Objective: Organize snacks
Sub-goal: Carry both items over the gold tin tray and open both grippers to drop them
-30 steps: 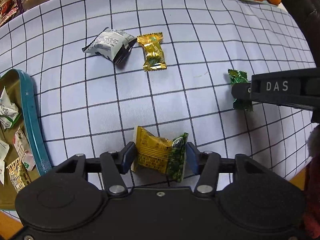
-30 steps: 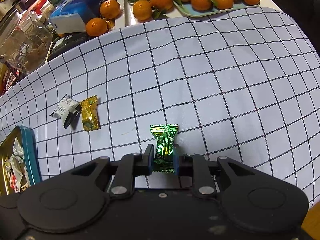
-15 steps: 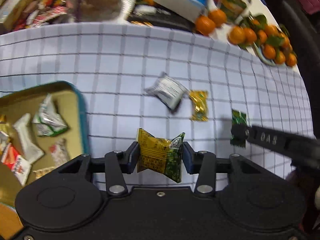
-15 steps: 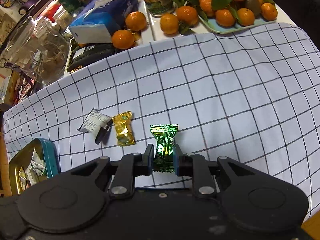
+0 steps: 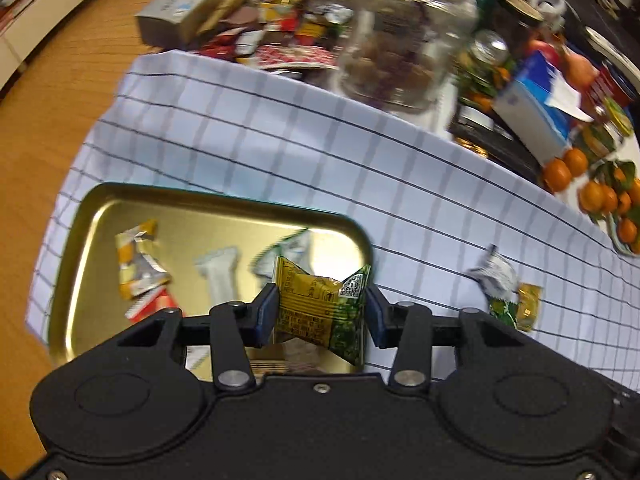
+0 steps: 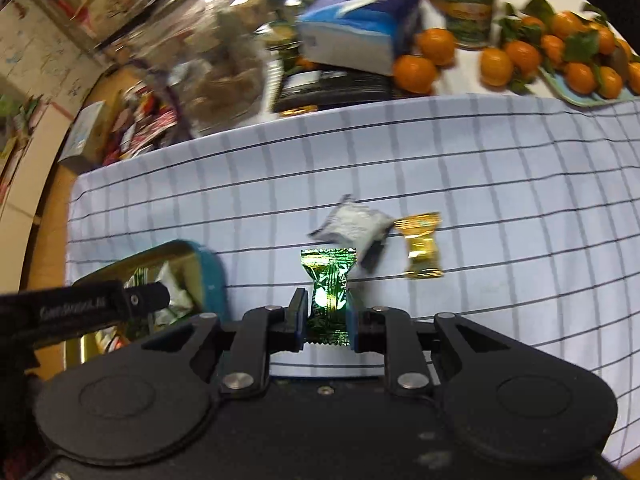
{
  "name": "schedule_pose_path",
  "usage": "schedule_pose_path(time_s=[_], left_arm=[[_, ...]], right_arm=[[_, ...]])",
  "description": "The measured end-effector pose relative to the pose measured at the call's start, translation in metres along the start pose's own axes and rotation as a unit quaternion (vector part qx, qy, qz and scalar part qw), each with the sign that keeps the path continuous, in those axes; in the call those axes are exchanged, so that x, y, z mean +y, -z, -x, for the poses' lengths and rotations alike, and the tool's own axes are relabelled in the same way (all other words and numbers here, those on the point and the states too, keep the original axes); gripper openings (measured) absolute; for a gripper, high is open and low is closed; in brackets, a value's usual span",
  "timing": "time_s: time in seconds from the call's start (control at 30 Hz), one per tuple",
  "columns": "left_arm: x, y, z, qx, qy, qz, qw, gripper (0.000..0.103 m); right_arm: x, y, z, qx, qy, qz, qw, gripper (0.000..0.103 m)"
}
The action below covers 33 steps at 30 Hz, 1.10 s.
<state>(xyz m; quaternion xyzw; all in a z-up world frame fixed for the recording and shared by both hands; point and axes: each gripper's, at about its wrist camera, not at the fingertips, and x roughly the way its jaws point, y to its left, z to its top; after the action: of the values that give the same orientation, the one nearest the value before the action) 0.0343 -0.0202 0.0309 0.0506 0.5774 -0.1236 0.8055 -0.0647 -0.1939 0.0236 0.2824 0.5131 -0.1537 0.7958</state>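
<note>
So the left hand-held gripper [image 5: 320, 314] has its jaws fairly wide but clamped on a yellow-green snack packet [image 5: 320, 308], long axis running across from pad to pad, hanging over the right end of the gold tin tray [image 5: 72, 280]. Only the left wrist view looks down into that tray: roughly four wrapped snacks show, the rest hidden. The right hand-held gripper [image 6: 325, 320] is pinched nearly shut on a green foil candy [image 6: 328, 288], standing upright, twisted ends up and down, above the checked tablecloth [image 6: 520, 240] on the table. Two loose ones remain there: a white packet [image 6: 352, 226] and a gold candy [image 6: 422, 246], just beside each other.
</note>
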Motion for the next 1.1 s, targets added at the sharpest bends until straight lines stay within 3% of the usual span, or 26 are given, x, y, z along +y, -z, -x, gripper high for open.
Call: schedule_pose_path(time_s=[0.17, 0.5, 0.77, 0.93, 1.1], left_arm=[[0.043, 0.002, 0.000, -0.004, -0.040, 0.029, 0.9988, 0.052], [0.112, 0.012, -0.011, 0.018, -0.084, 0.088, 0.9924, 0.052], [0.141, 0.018, -0.018, 0.028, -0.091, 0.115, 0.9888, 0.055], [0.145, 0.018, -0.015, 0.016, -0.102, 0.111, 0.9885, 0.056], [0.146, 0.017, -0.015, 0.024, -0.076, 0.122, 0.9893, 0.056]], right_arm=[[0.036, 0.011, -0.008, 0.008, -0.029, 0.052, 0.998, 0.022], [0.102, 0.043, -0.014, 0.024, -0.095, 0.134, 0.986, 0.022], [0.131, 0.058, -0.029, 0.038, -0.115, 0.171, 0.978, 0.022], [0.136, 0.063, -0.032, 0.041, -0.126, 0.187, 0.973, 0.022], [0.141, 0.068, -0.032, 0.044, -0.140, 0.206, 0.968, 0.023]])
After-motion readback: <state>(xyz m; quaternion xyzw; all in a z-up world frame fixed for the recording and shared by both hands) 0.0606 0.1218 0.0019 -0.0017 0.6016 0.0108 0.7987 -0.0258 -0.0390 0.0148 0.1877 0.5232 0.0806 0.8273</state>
